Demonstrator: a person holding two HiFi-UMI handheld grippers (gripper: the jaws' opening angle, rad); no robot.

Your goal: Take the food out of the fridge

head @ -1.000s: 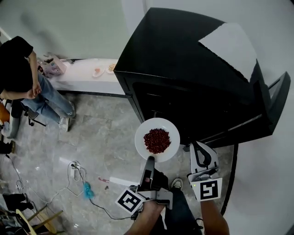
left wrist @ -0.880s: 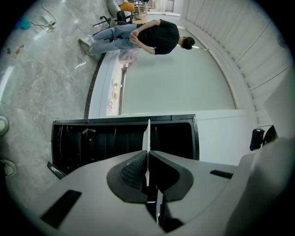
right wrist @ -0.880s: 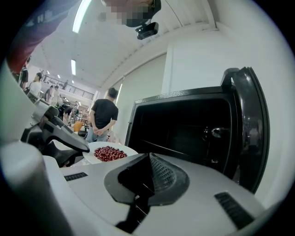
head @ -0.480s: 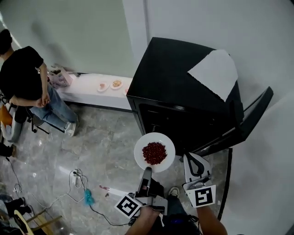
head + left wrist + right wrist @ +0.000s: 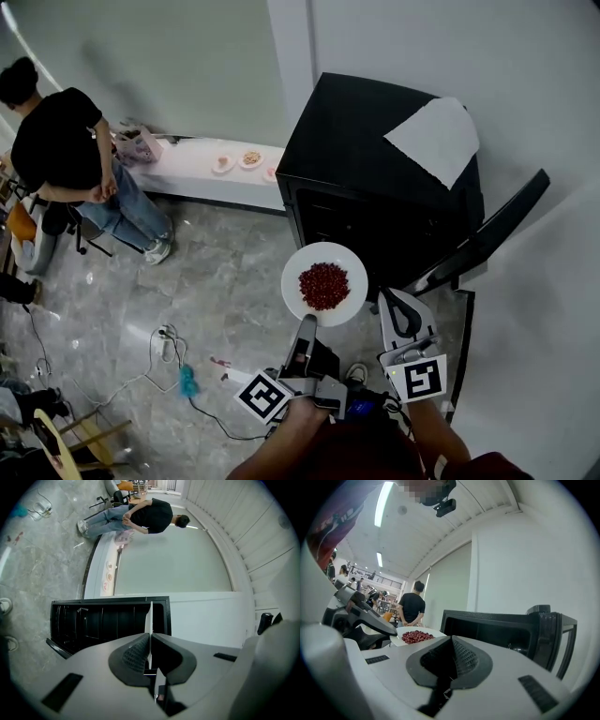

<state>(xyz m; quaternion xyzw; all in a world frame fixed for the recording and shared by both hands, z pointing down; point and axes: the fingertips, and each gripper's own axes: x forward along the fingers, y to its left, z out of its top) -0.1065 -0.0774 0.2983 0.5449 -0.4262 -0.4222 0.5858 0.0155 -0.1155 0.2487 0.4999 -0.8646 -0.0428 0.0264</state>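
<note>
Out in front of the open fridge (image 5: pixel 375 178), the white plate (image 5: pixel 298 267) sits clear of the cabinet and over the marble floor (image 5: pixel 216 281), with a heap of red beans (image 5: pixel 323 286) piled in its middle. I have it by the near rim with the left gripper (image 5: pixel 307 326): that gripper's own view shows the plate edge-on as a thin white line squeezed between the two ribbed pads, which are drawn almost together on it. The right gripper (image 5: pixel 397 305) hangs just beside the plate, at its right, with its jaws drawn together and nothing between them; from its own view I can see the beans and the left gripper off to the left, and the dark fridge interior ahead. The fridge is a black box with a sheet of white paper (image 5: pixel 433 139) lying on its top, and its door (image 5: pixel 487 234) stands swung out at the right. Well apart, to the left, a low white ledge (image 5: pixel 187 173) runs along the wall with a few small dishes (image 5: pixel 236 160) on it, and a person in a black shirt (image 5: pixel 66 141) stands at its far end. Cables (image 5: pixel 169 352) trail across the floor below them.
</note>
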